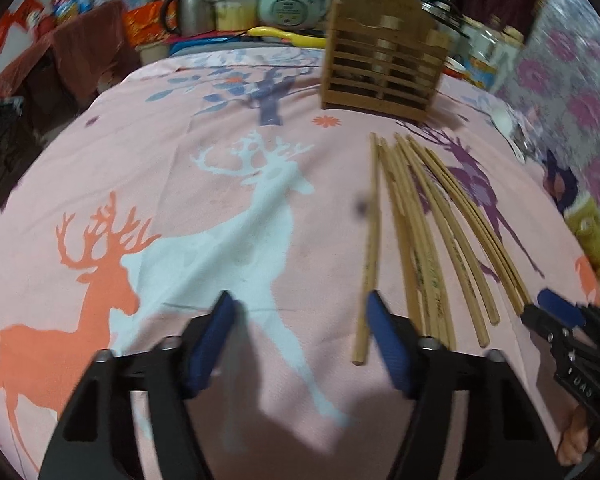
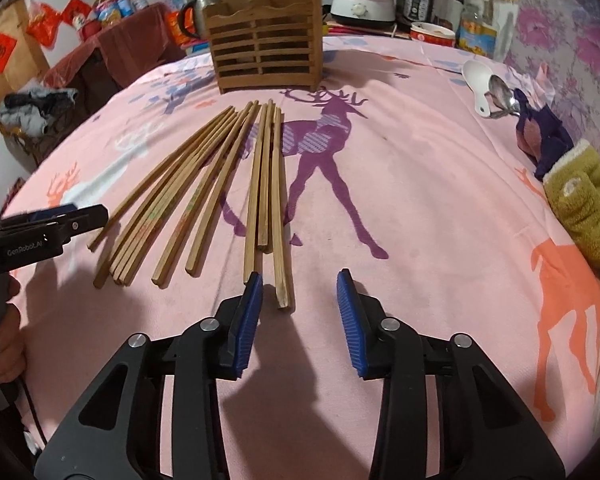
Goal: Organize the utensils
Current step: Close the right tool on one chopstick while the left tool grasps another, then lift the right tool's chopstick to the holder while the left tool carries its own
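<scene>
- Chopsticks [image 2: 204,184] lie loose in a fan on the pink deer cloth [image 2: 420,200], just in front of the wooden holder [image 2: 266,40].
- We hold left gripper [image 1: 300,320] w/ fingers spread, nothing between; its right pad is just beside the leftmost stick.
- Right gripper [image 2: 300,292] fingers spread too, near stick ends.
- White spoon [image 2: 476,80] & metal spoon [image 2: 502,94] lie far right on the cloth, touching.

A pink deer-print cloth [image 2: 420,200] bears chopsticks [image 2: 204,184], a wooden holder [image 2: 264,52], spoons [image 2: 486,88] and a green glove [image 2: 584,204].

Pink deer-print tablecloth [image 2: 420,200], cluttered kitchen bkgd.
</scene>
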Demonstrator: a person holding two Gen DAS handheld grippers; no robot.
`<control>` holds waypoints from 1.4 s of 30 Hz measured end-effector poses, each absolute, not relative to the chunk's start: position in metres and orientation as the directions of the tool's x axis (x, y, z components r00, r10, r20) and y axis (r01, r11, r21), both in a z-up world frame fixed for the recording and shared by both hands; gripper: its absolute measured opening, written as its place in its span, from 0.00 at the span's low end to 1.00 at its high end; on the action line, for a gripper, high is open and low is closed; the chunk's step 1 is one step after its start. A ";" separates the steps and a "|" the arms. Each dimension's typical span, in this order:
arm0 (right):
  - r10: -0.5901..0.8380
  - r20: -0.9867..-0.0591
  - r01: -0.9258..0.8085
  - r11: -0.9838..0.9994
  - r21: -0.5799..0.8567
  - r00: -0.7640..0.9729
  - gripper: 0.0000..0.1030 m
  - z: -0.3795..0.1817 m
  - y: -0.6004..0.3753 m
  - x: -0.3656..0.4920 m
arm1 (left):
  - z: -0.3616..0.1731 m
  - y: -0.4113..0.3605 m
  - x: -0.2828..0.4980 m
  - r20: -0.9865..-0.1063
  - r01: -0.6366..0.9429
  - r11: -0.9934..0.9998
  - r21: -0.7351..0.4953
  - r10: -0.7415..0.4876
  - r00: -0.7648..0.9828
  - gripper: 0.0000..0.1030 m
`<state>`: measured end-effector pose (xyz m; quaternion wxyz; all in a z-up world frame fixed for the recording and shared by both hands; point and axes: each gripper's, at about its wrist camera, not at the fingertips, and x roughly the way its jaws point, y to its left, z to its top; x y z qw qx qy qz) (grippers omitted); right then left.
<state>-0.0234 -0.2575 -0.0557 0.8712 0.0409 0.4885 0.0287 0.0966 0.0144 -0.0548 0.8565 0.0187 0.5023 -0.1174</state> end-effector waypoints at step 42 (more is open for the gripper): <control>0.065 -0.666 0.021 0.993 0.120 0.743 0.06 0.086 -0.275 0.039 | 0.103 -0.041 0.150 -0.743 0.381 0.924 -0.032 -0.277 0.610 0.05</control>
